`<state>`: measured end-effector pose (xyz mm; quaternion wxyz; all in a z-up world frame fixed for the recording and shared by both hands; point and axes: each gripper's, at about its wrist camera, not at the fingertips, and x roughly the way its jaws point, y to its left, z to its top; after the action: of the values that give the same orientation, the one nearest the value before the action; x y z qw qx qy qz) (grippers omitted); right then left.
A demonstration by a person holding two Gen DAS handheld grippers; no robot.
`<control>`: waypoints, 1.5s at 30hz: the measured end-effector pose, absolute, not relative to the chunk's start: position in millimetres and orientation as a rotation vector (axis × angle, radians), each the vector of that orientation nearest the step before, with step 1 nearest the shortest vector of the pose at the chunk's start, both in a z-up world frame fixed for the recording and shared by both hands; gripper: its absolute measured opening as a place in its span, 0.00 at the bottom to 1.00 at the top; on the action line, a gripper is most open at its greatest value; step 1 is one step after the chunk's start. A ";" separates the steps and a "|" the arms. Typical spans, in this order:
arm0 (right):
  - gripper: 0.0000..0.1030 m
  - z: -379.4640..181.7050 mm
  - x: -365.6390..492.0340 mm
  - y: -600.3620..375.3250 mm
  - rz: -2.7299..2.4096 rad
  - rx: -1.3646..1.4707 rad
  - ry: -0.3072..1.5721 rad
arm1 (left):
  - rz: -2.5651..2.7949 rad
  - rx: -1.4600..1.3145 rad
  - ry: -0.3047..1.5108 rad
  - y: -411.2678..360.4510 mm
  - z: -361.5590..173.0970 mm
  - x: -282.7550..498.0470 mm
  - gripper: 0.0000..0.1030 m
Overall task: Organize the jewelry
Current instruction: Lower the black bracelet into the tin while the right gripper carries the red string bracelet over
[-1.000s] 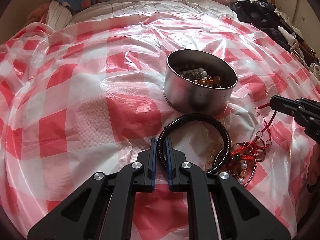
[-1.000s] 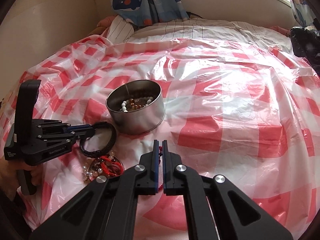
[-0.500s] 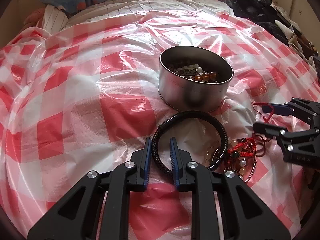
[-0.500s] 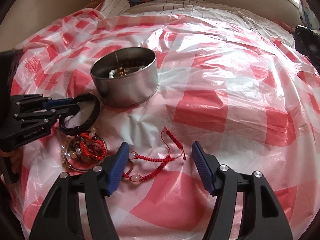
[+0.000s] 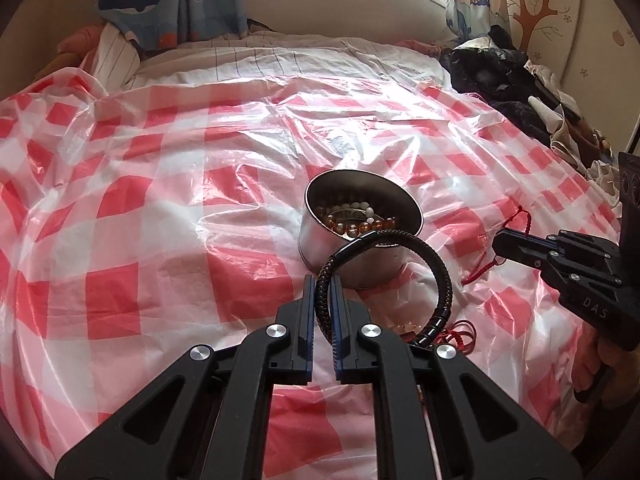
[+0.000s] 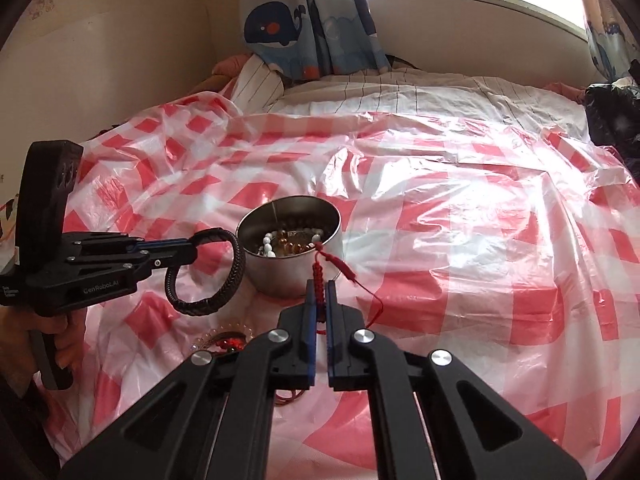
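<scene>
A round metal tin (image 5: 352,256) (image 6: 298,276) holding several bead bracelets sits on the red-checked plastic sheet. My left gripper (image 5: 321,284) (image 6: 192,247) is shut on a black braided leather bracelet (image 5: 438,276) (image 6: 236,268) and holds it lifted just in front of the tin. My right gripper (image 6: 319,285) (image 5: 498,244) is shut on a red knotted cord bracelet (image 6: 320,270) (image 5: 480,268), raised to the right of the tin with its loose end hanging.
More jewelry, with pearl beads and red cord (image 6: 226,340) (image 5: 460,334), lies on the sheet in front of the tin. Dark clothes (image 5: 504,80) are piled at the far right. A whale-print curtain (image 6: 304,20) hangs behind the bed.
Both grippers closed on their pieces and lifted: the left raised the black bracelet off the sheet, the right picked up the red cord bracelet it had been open over.
</scene>
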<state>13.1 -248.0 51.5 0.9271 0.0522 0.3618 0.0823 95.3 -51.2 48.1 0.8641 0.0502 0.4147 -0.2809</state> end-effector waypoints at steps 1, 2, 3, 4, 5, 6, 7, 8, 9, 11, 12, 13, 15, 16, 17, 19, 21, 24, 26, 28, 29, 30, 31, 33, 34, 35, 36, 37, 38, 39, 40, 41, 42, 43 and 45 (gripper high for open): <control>0.04 50.5 14.4 -248.7 0.168 0.111 0.746 | -0.586 0.108 0.871 -52.1 47.3 95.5 0.06; 0.04 50.6 15.0 -248.2 0.171 0.112 0.745 | -0.583 0.109 0.871 -52.2 47.0 95.4 0.06; 0.04 51.4 14.9 -247.5 0.172 0.112 0.738 | -0.582 0.108 0.869 -52.5 47.4 95.4 0.06; 0.04 53.0 14.9 -246.4 0.175 0.111 0.730 | -0.583 0.105 0.865 -52.8 48.6 94.9 0.06; 0.04 54.5 14.3 -245.4 0.180 0.111 0.720 | -0.582 0.102 0.861 -53.1 50.0 95.0 0.06; 0.04 56.2 13.9 -244.6 0.184 0.112 0.710 | -0.581 0.100 0.856 -53.6 51.5 95.3 0.06; 0.04 59.0 14.4 -243.0 0.189 0.115 0.696 | -0.581 0.097 0.853 -54.2 53.2 95.4 0.06; 0.04 62.1 14.7 -242.2 0.197 0.119 0.681 | -0.579 0.093 0.848 -54.7 54.8 96.1 0.06; 0.04 65.4 15.7 -240.8 0.206 0.126 0.665 | -0.576 0.089 0.843 -55.6 56.8 97.1 0.06; 0.04 71.8 18.5 -238.5 0.223 0.138 0.635 | -0.569 0.089 0.831 -58.4 61.6 99.1 0.06; 0.04 74.5 19.7 -237.3 0.230 0.144 0.623 | -0.566 0.094 0.823 -60.6 64.4 99.8 0.06; 0.04 77.0 21.8 -236.7 0.234 0.150 0.612 | -0.567 0.096 0.814 -62.8 67.5 100.6 0.06; 0.04 81.6 27.7 -237.8 0.243 0.162 0.594 | -0.570 0.096 0.802 -66.5 73.0 103.0 0.06; 0.04 83.6 31.5 -239.1 0.247 0.173 0.587 | -0.567 0.100 0.796 -68.4 74.7 105.0 0.06; 0.04 85.4 35.7 -240.5 0.252 0.186 0.583 | -0.561 0.101 0.793 -69.8 76.0 107.6 0.06; 0.04 88.1 39.9 -240.8 0.254 0.193 0.575 | -0.557 0.095 0.790 -72.2 78.3 113.6 0.06; 0.04 89.6 42.0 -240.2 0.260 0.192 0.571 | -0.557 0.094 0.784 -75.8 80.6 119.2 0.06; 0.04 89.3 46.0 -237.6 0.263 0.186 0.571 | -0.562 0.099 0.780 -82.4 80.8 124.4 0.06; 0.04 90.1 49.5 -236.3 0.266 0.180 0.567 | -0.565 0.102 0.781 -86.0 80.1 126.8 0.06; 0.04 91.7 54.5 -234.8 0.269 0.173 0.564 | -0.566 0.103 0.781 -88.2 79.3 128.8 0.06; 0.04 92.7 56.4 -233.9 0.270 0.170 0.559 | -0.565 0.103 0.781 -89.0 79.0 129.4 0.06; 0.04 93.5 58.2 -233.0 0.272 0.168 0.556 | -0.564 0.102 0.780 -89.2 78.7 129.9 0.06; 0.04 94.5 59.8 -232.2 0.275 0.165 0.552 | -0.563 0.100 0.780 -89.3 78.8 130.1 0.06; 0.04 95.8 62.6 -230.6 0.277 0.161 0.546 | -0.561 0.096 0.778 -89.2 78.4 132.0 0.06; 0.04 96.5 63.4 -230.3 0.278 0.162 0.544 | -0.560 0.094 0.778 -89.1 78.2 133.1 0.06; 0.04 96.7 64.7 -230.1 0.279 0.162 0.543 | -0.559 0.091 0.777 -88.7 78.5 133.6 0.06; 0.04 97.1 65.5 -229.7 0.279 0.162 0.540 | -0.557 0.089 0.774 -88.9 78.5 134.5 0.06; 0.04 97.4 66.5 -229.2 0.281 0.162 0.538 | -0.556 0.086 0.773 -89.3 78.7 135.7 0.06; 0.04 98.6 68.0 -228.7 0.282 0.160 0.536 | -0.557 0.084 0.771 -89.7 79.5 136.3 0.06; 0.04 99.0 68.9 -228.2 0.283 0.158 0.534 | -0.559 0.084 0.770 -90.7 79.5 137.3 0.06; 0.04 99.6 70.3 -227.2 0.283 0.155 0.530 | -0.560 0.083 0.769 -91.3 79.6 138.0 0.06; 0.04 100.4 72.2 -226.5 0.283 0.151 0.526 | -0.563 0.080 0.772 -92.4 78.6 139.2 0.06; 0.04 100.0 74.6 -225.3 0.284 0.145 0.529 | -0.571 0.081 0.780 -94.1 76.2 140.6 0.07; 0.04 97.8 78.5 -223.9 0.283 0.136 0.539 | -0.581 0.088 0.802 -96.8 71.5 142.8 0.07; 0.04 86.4 91.5 -220.5 0.299 0.128 0.603 | -0.557 0.099 0.844 -98.4 61.1 147.2 0.11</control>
<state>91.5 -220.5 86.4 0.9419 0.0627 0.2955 0.1467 147.2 -98.4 61.1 0.8738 0.0473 0.4039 -0.2666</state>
